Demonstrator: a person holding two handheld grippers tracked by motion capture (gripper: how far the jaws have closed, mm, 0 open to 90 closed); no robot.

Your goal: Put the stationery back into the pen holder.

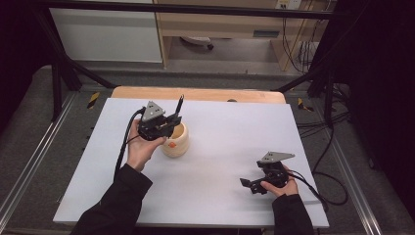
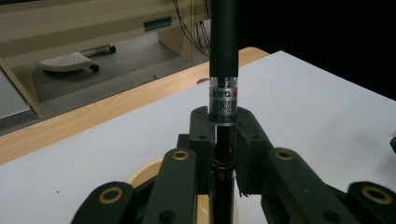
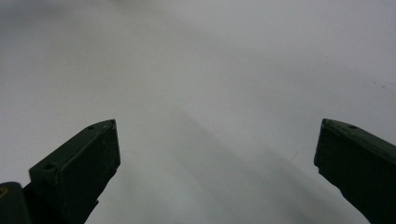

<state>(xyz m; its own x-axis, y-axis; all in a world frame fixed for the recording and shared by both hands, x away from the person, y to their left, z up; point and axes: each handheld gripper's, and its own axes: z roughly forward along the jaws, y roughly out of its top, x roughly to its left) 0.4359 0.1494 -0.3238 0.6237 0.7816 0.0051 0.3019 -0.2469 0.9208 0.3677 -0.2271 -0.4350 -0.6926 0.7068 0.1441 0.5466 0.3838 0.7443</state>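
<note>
Left gripper [image 1: 171, 117] fingers clenched on the slim black pen [image 1: 180, 104], lifted just above the round cream holder [image 1: 177, 141] at ten o'clock on the white surface [image 1: 220, 147], placement pending; right gripper [image 1: 247, 183] idles, released.

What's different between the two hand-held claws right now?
The left gripper is shut on a black pen, which stands upright between its jaws; the right gripper is open, its jaws wide apart with nothing between them. The left is held up over a cream cup; the right sits low over the bare white table. Both are black, and each is held in one hand.
</note>
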